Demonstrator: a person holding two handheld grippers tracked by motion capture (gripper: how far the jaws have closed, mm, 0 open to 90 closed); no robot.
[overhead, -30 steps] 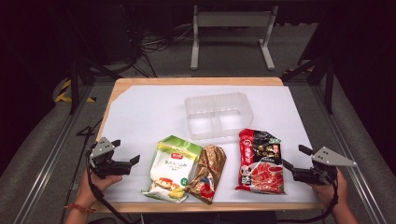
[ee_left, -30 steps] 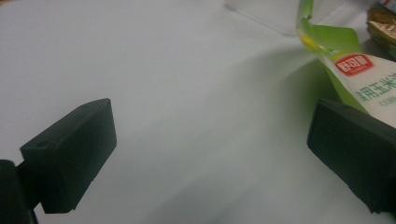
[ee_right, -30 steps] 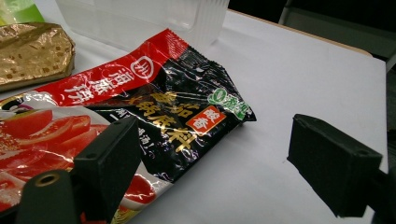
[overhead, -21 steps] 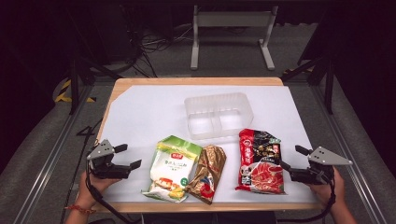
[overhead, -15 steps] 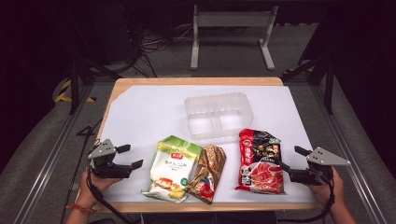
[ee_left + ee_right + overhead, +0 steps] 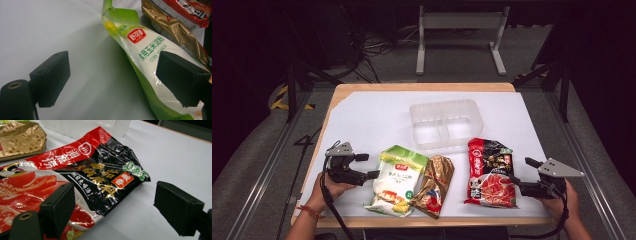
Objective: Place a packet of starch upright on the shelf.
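On the white tabletop (image 6: 377, 115) three packets lie in a row near the person's edge, and a clear plastic tray (image 6: 446, 123) stands behind them. At the left side, the left tongs (image 6: 371, 166) are released, with the jaws wide apart, and they point at the green and white corn starch bag (image 6: 396, 179). From the left gripper view, the bag (image 6: 147, 60) lies slanted just in front of the tongs (image 6: 120, 77), nearer to the one jaw, and it is not between them. A gold packet (image 6: 435, 184) lies just beside this bag. At the right side, the right tongs (image 6: 518, 176) are also released. The red and black soup base packet (image 6: 489, 172) lies beside them; in the right gripper view one jaw hangs over its lower corner (image 6: 82, 192) and the other jaw is over the bare tabletop. Neither tongs hold anything.
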